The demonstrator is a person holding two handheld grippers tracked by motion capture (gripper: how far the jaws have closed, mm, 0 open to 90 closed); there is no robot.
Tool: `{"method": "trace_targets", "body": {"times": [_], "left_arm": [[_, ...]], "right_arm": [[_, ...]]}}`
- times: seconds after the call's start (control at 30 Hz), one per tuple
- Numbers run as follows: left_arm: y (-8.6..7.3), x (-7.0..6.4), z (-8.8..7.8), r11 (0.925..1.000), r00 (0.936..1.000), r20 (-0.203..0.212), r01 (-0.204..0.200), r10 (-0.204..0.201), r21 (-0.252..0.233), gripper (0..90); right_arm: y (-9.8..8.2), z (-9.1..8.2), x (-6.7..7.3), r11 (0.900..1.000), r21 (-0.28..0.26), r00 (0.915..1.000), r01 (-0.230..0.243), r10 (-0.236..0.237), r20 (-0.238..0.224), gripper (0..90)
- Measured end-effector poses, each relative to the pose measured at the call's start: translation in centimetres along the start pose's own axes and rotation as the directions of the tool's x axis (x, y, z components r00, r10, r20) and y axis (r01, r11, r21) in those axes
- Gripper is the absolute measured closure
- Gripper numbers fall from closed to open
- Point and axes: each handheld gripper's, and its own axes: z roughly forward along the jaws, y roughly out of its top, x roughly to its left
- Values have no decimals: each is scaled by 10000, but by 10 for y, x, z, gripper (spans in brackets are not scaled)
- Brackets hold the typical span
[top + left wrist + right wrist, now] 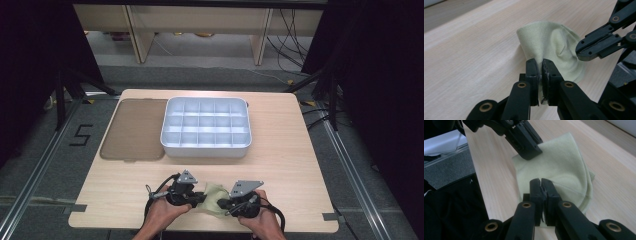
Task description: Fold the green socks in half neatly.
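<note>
A pale yellow-green cloth lies bunched near the table's front edge, between my two grippers. My left gripper comes at it from the left. In the left gripper view its jaws are shut on a fold of the cloth. My right gripper comes at it from the right, and in the right gripper view its jaws are shut on the cloth's near edge. Each view also shows the other gripper's jaw tips on the cloth: the right gripper and the left gripper.
A white tray divided into several empty compartments stands at the middle of the table. A flat brown translucent lid lies to its left. The light wooden table has bare room to the right and left of the hands.
</note>
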Motion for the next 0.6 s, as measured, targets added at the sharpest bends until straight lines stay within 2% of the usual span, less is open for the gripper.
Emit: {"method": "trace_targets", "body": {"times": [0.17, 0.27, 0.43, 0.5, 0.53, 0.57, 0.6], "left_arm": [[2, 2, 0, 9995, 9998, 61, -193, 192, 240, 833], [1, 2, 1, 9990, 9998, 72, -179, 176, 421, 833], [0, 3, 0, 9988, 9997, 52, -258, 256, 422, 833], [0, 4, 0, 9988, 9996, 38, -284, 282, 394, 833], [0, 4, 0, 9988, 9996, 35, -276, 274, 404, 833], [0, 4, 0, 9989, 9997, 19, -241, 240, 405, 832], [1, 4, 0, 9983, 9994, 23, -342, 342, 464, 832]], "right_arm": [[6, 9, 2, 9999, -4, 9998, 167, -167, -147, 882], [10, 17, 3, 9997, 64, 9992, 254, -252, -295, 882], [8, 33, 6, 9977, 519, 9981, 425, -400, -478, 888], [9, 33, 6, 9982, 544, 9981, 235, -203, -575, 888], [10, 32, 5, 9981, 503, 9983, 344, -319, -492, 888], [11, 31, 5, 9988, 416, 9985, 265, -245, -482, 888], [13, 29, 2, 9989, 326, 9985, 323, -309, -441, 888]]}}
